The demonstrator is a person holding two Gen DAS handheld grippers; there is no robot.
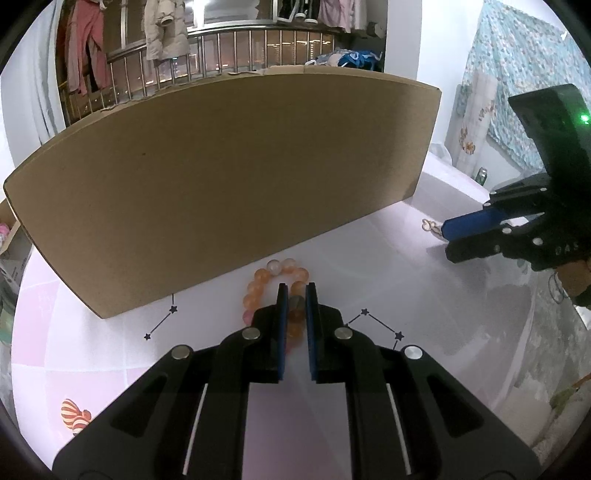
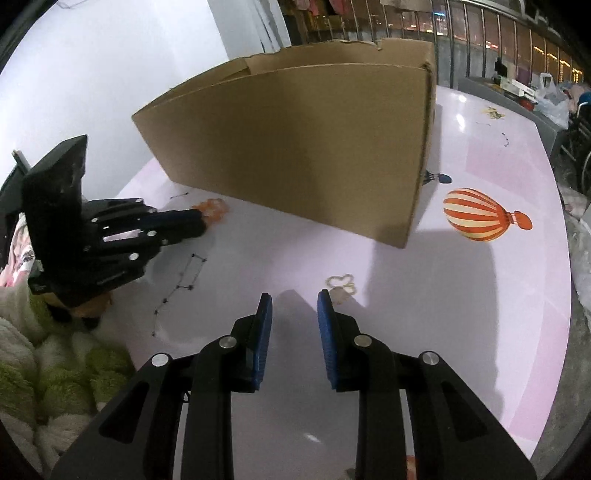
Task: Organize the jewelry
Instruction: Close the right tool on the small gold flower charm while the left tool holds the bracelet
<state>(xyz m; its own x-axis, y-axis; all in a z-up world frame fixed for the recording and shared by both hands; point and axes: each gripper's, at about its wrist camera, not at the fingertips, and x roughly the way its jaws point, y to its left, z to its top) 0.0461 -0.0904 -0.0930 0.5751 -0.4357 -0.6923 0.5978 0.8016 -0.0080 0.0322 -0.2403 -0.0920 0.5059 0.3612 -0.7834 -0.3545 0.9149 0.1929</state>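
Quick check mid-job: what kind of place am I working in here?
Probably a home, at a table by an enclosed balcony: clothes hanging above a metal railing, and a pink tablecloth with a hot-air balloon print.

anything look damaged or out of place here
The cardboard box has a torn, ragged top edge, seen in both views. The small gold piece lies loose on the table, apart from the orange bead bracelet that the left gripper is closed around.

black hand-held gripper [image 1: 296, 295], blue pads [image 1: 282, 325], silver screws.
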